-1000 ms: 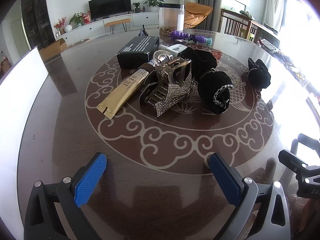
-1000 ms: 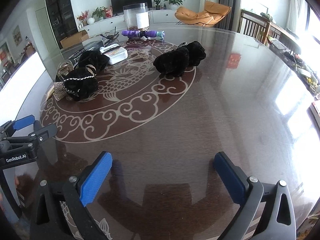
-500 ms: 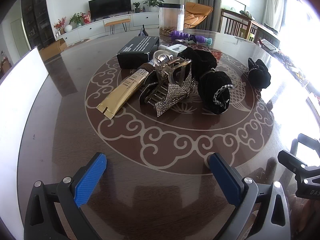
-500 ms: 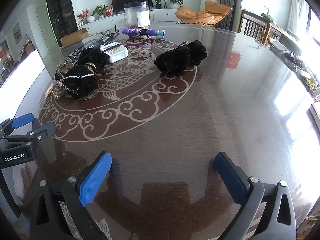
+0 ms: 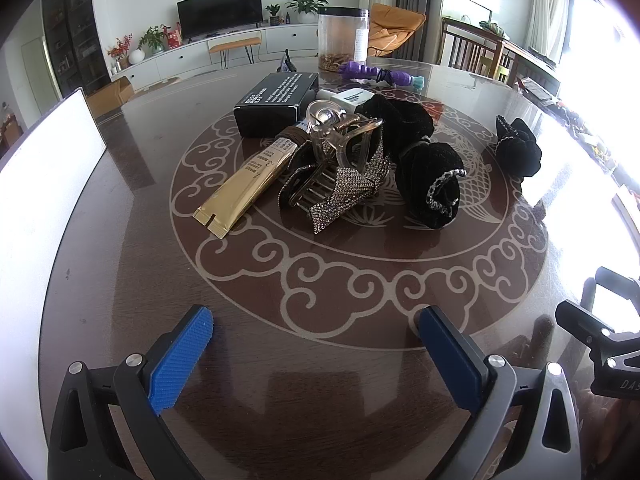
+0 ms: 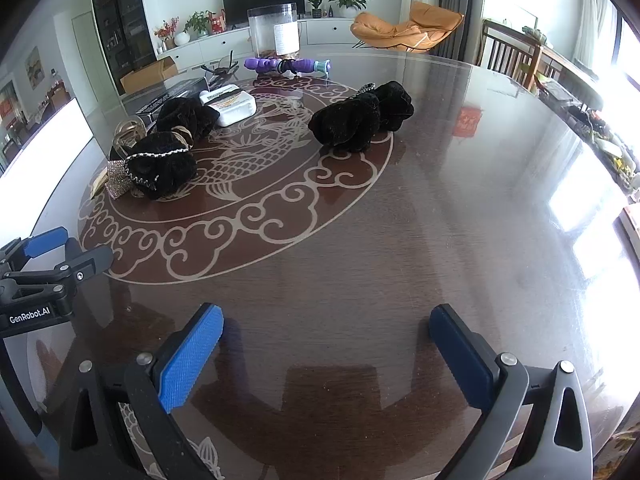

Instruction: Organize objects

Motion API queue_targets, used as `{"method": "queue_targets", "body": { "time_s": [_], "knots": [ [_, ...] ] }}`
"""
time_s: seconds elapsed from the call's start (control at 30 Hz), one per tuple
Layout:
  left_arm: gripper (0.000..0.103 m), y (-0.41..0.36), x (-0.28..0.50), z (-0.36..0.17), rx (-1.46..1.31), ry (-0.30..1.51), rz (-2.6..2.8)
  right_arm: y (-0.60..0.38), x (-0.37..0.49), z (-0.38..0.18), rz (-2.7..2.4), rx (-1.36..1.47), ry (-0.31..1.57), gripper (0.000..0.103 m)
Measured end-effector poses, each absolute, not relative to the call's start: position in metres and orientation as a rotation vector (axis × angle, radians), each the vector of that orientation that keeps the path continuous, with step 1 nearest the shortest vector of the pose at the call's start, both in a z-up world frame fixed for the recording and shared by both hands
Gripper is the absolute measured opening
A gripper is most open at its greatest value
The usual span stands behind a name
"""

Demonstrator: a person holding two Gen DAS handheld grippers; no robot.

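A heap of small items lies mid-table: a gold tube [image 5: 244, 188], a rhinestone hair claw [image 5: 344, 172], a black box [image 5: 276, 102], a white pack [image 6: 232, 105] and black velvet scrunchies [image 5: 434, 188]. Another black scrunchie [image 6: 360, 118] lies apart to the right. A purple toy [image 6: 286, 66] and a clear jar [image 6: 276, 34] stand at the far side. My left gripper [image 5: 316, 354] is open near the front edge, well short of the heap. My right gripper [image 6: 326, 354] is open too, with bare table between its pads.
The round dark table [image 6: 460, 200] carries a pale scroll pattern and reflects glare on its right side. A white board [image 5: 44, 184] stands along the left edge. Chairs [image 6: 516, 64] and a living room lie beyond the table.
The right wrist view has shifted slightly, so the scene sits a little lower and to the right. The left gripper and the objects have stayed in place.
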State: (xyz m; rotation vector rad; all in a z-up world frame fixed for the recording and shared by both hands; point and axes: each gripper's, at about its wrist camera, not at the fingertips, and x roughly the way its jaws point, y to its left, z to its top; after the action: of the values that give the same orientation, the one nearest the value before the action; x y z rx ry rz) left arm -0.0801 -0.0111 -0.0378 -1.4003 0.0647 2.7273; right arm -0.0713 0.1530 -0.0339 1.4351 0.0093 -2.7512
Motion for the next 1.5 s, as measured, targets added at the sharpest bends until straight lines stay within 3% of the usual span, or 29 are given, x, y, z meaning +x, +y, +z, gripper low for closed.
{"method": "queue_targets", "body": {
  "time_s": [1.5],
  "knots": [
    [0.103, -0.009, -0.085, -0.040, -1.436, 0.001, 2.793, 0.147, -0.097, -0.037, -2.773, 1.477, 0.030, 0.103]
  ]
}}
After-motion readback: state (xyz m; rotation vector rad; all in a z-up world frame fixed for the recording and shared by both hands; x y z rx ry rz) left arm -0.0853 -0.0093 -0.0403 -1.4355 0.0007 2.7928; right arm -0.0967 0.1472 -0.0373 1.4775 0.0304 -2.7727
